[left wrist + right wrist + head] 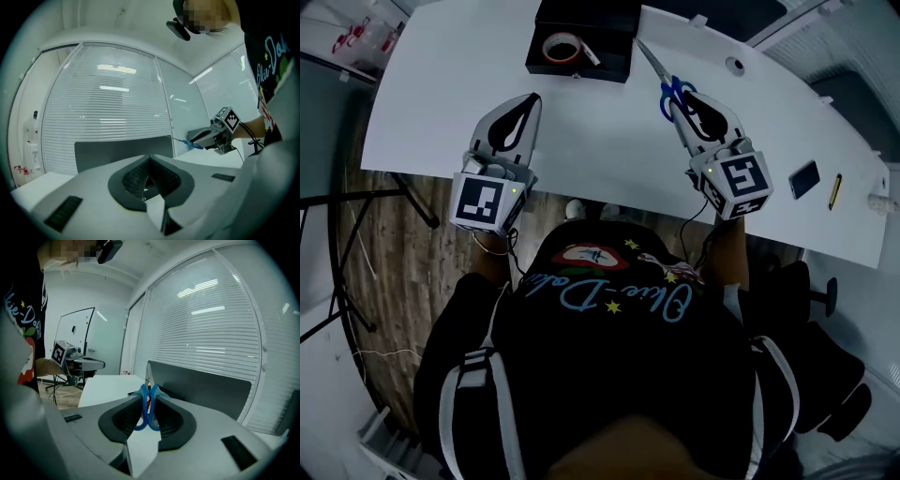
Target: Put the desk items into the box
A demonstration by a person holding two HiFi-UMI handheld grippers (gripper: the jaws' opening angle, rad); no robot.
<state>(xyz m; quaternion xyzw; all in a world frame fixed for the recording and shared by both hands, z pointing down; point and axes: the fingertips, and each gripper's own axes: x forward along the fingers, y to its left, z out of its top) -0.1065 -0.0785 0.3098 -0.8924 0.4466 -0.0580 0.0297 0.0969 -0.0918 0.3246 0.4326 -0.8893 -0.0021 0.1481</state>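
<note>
A black box (581,42) stands at the far middle of the white desk (609,159), with a roll of tape (562,47) inside. My right gripper (686,98) is shut on the blue handles of a pair of scissors (673,94); the blades point toward the box's right corner. In the right gripper view the scissors (149,411) sit upright between the pads, with the box wall (201,385) just beyond. My left gripper (531,101) hovers over the desk in front of the box, shut and empty; its tips (150,158) meet.
A dark flat phone-like item (803,178) and a yellow pen (834,190) lie at the desk's right end. A round cable hole (734,66) sits right of the box. Slatted blinds (108,108) run behind the desk.
</note>
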